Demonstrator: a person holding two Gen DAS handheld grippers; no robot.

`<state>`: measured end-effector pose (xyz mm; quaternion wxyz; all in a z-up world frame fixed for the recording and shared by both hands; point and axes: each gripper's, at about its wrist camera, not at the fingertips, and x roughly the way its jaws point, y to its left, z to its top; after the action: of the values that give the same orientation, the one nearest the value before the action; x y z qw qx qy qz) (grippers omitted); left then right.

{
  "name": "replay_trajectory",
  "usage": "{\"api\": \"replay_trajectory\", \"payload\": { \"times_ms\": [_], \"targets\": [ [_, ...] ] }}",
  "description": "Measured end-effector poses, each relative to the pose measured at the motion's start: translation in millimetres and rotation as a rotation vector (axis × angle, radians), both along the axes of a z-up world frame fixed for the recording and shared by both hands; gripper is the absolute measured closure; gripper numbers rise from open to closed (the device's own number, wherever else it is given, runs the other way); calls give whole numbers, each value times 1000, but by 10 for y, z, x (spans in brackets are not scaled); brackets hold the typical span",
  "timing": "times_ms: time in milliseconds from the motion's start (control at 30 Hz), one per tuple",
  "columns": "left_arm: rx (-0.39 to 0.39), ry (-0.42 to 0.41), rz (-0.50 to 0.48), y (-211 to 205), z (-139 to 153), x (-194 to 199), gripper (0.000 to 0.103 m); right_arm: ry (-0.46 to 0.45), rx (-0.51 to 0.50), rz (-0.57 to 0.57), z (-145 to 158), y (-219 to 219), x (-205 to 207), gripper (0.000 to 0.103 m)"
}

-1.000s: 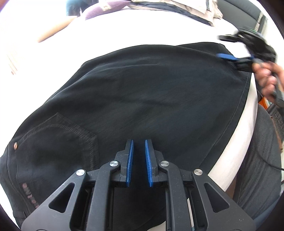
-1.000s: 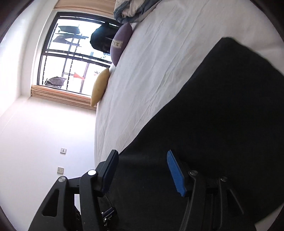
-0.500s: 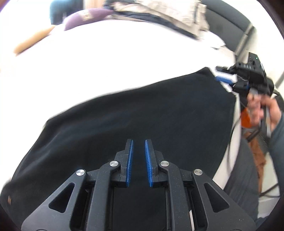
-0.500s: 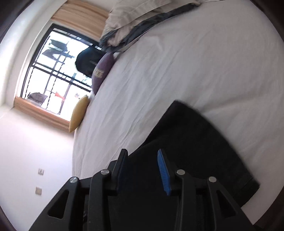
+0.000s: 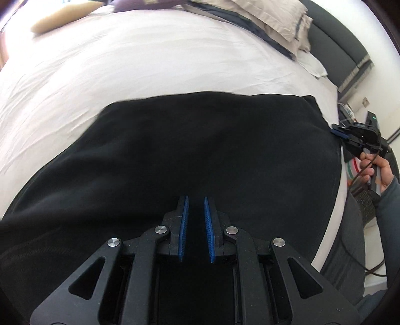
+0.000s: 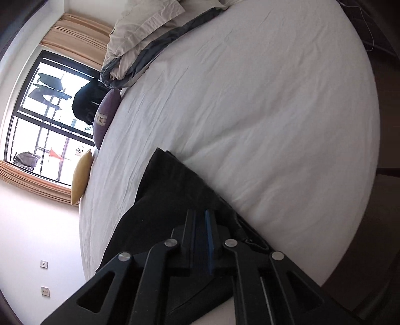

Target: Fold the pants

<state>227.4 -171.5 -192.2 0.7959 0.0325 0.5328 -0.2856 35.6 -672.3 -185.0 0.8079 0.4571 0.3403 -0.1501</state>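
Black pants (image 5: pixel 200 140) lie spread across the white bed (image 5: pixel 150 57). My left gripper (image 5: pixel 195 198) hangs over their near edge, its blue pads almost together with dark cloth between them. At the pants' right corner a hand (image 5: pixel 375 167) holds my right gripper (image 5: pixel 337 131). In the right wrist view, the right gripper (image 6: pixel 200 212) has its jaws closing on the folded hem of the pants (image 6: pixel 165 185), with cloth between the pads.
Beige pillows and a grey-blue blanket (image 5: pixel 275 20) are piled at the head of the bed by a dark headboard (image 5: pixel 335 50). A yellow cushion (image 6: pixel 81 177) and a purple one (image 6: pixel 106 115) lie along the window side. Cables trail at the right.
The pants' back pocket has gone out of the left view and the cloth now shows a smooth face. My right gripper has swung to the hem corner and narrowed its jaws.
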Motion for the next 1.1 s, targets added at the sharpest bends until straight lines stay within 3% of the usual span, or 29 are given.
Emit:
{"api": "replay_trajectory", "payload": {
  "times_ms": [33,67,167,233,433,533,667,867,1000,1100],
  "targets": [
    [11,-7,43,191,2,-63,90,-1,-24,-11,93,32,-52,50],
    [26,-15,81,407,14,-110,90,-8,-31,-20,170,69,-108,39],
    [65,-73,176,691,230,-274,90,-25,1,-46,231,169,-319,39],
    [26,-91,183,658,329,-318,90,-49,68,-76,140,159,-414,39],
    [3,-90,53,186,274,-348,90,-27,230,-173,-298,75,-385,43],
    [27,-49,5,9,163,-427,90,-68,264,-163,-368,48,-327,43],
    [28,-33,20,-123,-67,-395,90,-164,359,-163,-458,18,-300,43],
    [-43,39,50,49,-154,-317,90,-277,437,-221,-616,-6,-317,43],
    [-41,36,53,56,-183,-329,90,-291,418,-220,-570,26,-281,43],
    [-49,41,61,58,-192,-320,90,-288,415,-192,-542,68,-167,50]
  ]
}}
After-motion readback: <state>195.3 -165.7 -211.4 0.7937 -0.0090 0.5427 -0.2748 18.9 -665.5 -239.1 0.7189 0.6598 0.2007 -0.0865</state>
